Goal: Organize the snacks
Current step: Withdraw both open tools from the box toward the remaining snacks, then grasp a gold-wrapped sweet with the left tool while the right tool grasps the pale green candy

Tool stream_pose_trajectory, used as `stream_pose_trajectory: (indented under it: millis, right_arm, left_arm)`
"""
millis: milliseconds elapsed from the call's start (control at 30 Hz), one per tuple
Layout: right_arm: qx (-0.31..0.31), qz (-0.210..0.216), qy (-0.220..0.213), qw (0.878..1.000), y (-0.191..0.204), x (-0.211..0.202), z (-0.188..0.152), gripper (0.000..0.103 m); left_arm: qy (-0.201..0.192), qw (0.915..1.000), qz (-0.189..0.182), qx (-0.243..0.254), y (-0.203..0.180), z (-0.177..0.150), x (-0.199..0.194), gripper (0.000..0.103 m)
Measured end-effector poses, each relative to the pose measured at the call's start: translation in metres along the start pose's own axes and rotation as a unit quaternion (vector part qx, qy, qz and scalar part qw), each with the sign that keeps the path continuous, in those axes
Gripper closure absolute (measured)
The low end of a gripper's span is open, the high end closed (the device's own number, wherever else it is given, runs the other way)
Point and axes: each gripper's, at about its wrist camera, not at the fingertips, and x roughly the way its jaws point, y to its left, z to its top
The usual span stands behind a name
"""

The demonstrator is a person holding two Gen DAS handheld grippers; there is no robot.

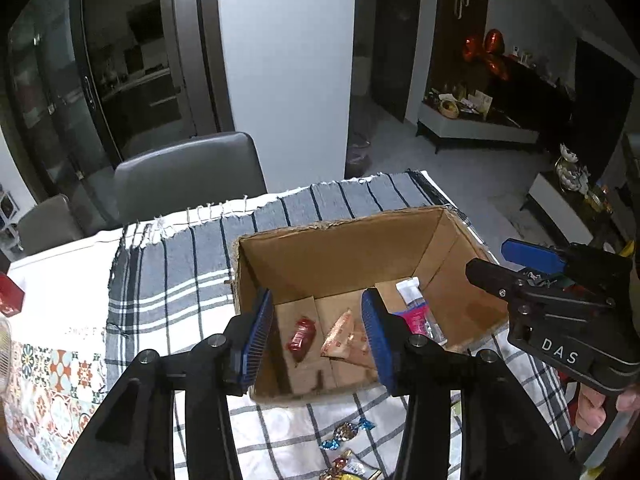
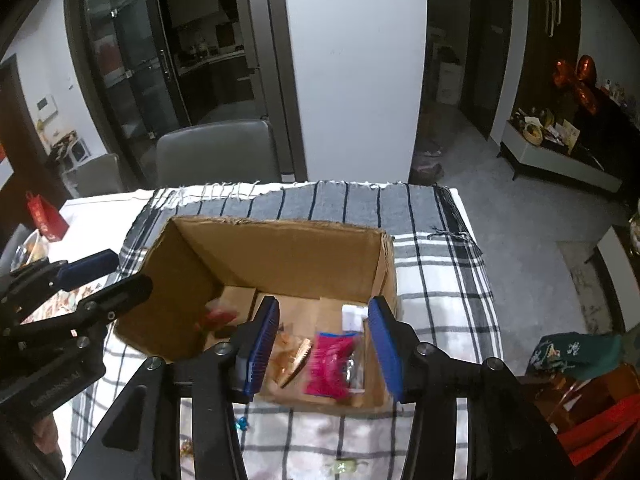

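An open cardboard box (image 1: 340, 256) stands on a checked cloth; it also shows in the right wrist view (image 2: 280, 256). Inside lie a red wrapped snack (image 1: 301, 338), a tan triangular packet (image 1: 340, 338) and a pink-and-clear bag (image 1: 418, 314). The right wrist view shows the pink bag (image 2: 332, 364), the tan packet (image 2: 292, 354) and the red snack (image 2: 216, 318). My left gripper (image 1: 318, 346) is open and empty over the box's near side. My right gripper (image 2: 324, 346) is open and empty over the box; it shows from the side in the left wrist view (image 1: 500, 264).
Loose wrapped candies (image 1: 348, 432) lie on the cloth in front of the box, and one more (image 2: 344, 467) in the right view. A grey chair (image 1: 188, 176) stands behind the table. A red box (image 2: 46, 218) sits at the table's left. Red and green items (image 2: 580, 384) are at right.
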Motion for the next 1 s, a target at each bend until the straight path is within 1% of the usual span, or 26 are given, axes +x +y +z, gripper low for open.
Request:
stream_pose_trajectory:
  millis: [200, 300, 433, 533, 667, 833, 1000]
  right_arm:
    - [-0.01, 0.01, 0.001, 1.0, 0.006, -0.019, -0.01, 0.056]
    - [-0.017, 0.016, 0.006, 1.0, 0.009, -0.026, -0.017, 0.056]
    - [-0.018, 0.028, 0.013, 0.999, 0.013, -0.036, -0.029, 0.056]
    - [-0.02, 0.041, 0.017, 0.999, 0.019, -0.042, -0.039, 0.056]
    - [-0.03, 0.045, 0.022, 0.998, 0.028, -0.05, -0.052, 0.056]
    - [-0.031, 0.038, 0.032, 0.998, 0.033, -0.053, -0.063, 0.056]
    - [-0.03, 0.031, 0.051, 0.998, 0.035, -0.047, -0.074, 0.056]
  left_arm:
    - [0.009, 0.9999, 0.0, -0.006, -0.004, -0.012, -0.017, 0.058]
    - [0.011, 0.9999, -0.008, -0.01, -0.004, -0.02, -0.027, 0.058]
    - [0.009, 0.9997, -0.017, -0.014, -0.005, -0.033, -0.041, 0.058]
    - [0.01, 0.9997, -0.015, -0.013, -0.005, -0.042, -0.05, 0.057]
    - [0.015, 0.9996, -0.019, -0.015, -0.003, -0.057, -0.06, 0.057]
    - [0.022, 0.9994, -0.018, -0.018, 0.001, -0.075, -0.066, 0.057]
    - [0.038, 0.9988, -0.019, -0.023, 0.006, -0.095, -0.063, 0.057]
